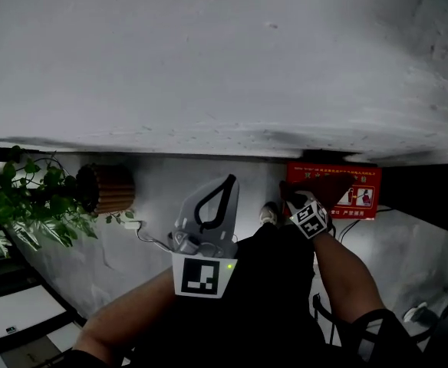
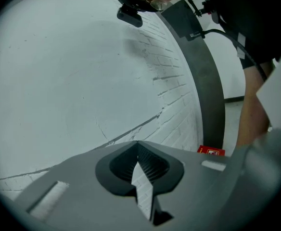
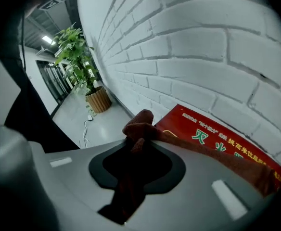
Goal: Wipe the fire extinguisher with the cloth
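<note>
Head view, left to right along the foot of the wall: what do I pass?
plant → wicker pot → left gripper → red box

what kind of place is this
Likely an indoor corridor or lobby: a white-painted brick wall, a red fire extinguisher box at its foot, and a potted plant.

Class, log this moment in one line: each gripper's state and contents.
left gripper: shut, empty | right gripper: shut on cloth | red box: at foot of brick wall
</note>
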Available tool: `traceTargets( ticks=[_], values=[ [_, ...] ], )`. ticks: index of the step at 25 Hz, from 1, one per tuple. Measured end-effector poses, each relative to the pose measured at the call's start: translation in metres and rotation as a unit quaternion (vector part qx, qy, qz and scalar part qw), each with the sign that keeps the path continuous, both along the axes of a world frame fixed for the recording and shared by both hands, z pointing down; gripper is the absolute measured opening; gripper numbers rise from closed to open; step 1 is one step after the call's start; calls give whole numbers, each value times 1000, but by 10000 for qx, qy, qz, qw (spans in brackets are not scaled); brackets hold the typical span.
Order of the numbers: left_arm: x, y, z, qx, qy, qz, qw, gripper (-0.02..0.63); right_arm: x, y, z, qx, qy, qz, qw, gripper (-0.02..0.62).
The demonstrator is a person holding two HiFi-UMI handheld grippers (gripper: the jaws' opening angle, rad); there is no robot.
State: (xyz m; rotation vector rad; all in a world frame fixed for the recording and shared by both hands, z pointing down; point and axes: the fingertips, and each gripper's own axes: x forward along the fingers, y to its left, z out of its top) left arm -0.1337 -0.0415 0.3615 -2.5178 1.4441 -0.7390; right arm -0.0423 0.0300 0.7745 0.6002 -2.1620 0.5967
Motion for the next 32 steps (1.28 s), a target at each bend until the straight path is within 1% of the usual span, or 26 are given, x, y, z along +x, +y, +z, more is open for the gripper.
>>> traceTargets(
  ticks=[2, 4, 8, 11, 14, 19, 22, 25, 27, 28, 29, 30, 32],
  values=[
    [4, 0, 1, -28, 45, 59, 10000, 0, 15, 0, -3, 125, 78, -43, 9999, 63],
    [10, -2, 0, -37, 121, 121, 9998, 0, 37, 1, -2, 151, 133, 72, 9998, 63],
    [26, -4, 0, -11, 244, 289, 9993, 0, 87, -2, -5, 163, 173, 476, 9986, 63],
    [38, -4, 1, -24, 252, 442, 9987, 0, 125, -5, -9, 201, 227, 815, 9962, 63],
    [47, -3, 1, -26, 249, 548, 9982, 0, 162, -6, -10, 248, 403, 1071, 9931, 63],
    [56, -3, 1, -56, 182, 615, 9979, 0, 221, -9, -10, 185, 752, 1619, 9838, 63],
    [62, -3, -2, -21, 227, 657, 9976, 0, 254, -7, -11, 75, 983, 1921, 9764, 63],
    [65, -5, -6, 11, 285, 666, 9974, 0, 279, -5, -11, -71, 1180, 2246, 9673, 63],
    [64, -5, -7, 26, 314, 657, 9973, 0, 288, -6, -9, -231, 1066, 2640, 9583, 63],
    [64, -6, -7, 33, 318, 649, 9974, 0, 288, -9, -11, -261, 912, 2818, 9548, 63],
    [63, -6, -7, 33, 314, 641, 9974, 0, 282, -13, -15, -227, 714, 2912, 9537, 63],
    [62, -7, -6, 31, 312, 632, 9975, 0, 269, -17, -22, -127, 481, 2883, 9562, 63],
    [60, -7, -7, 41, 334, 607, 9976, 0, 229, -24, -37, 147, 10, 2498, 9682, 63]
  ],
)
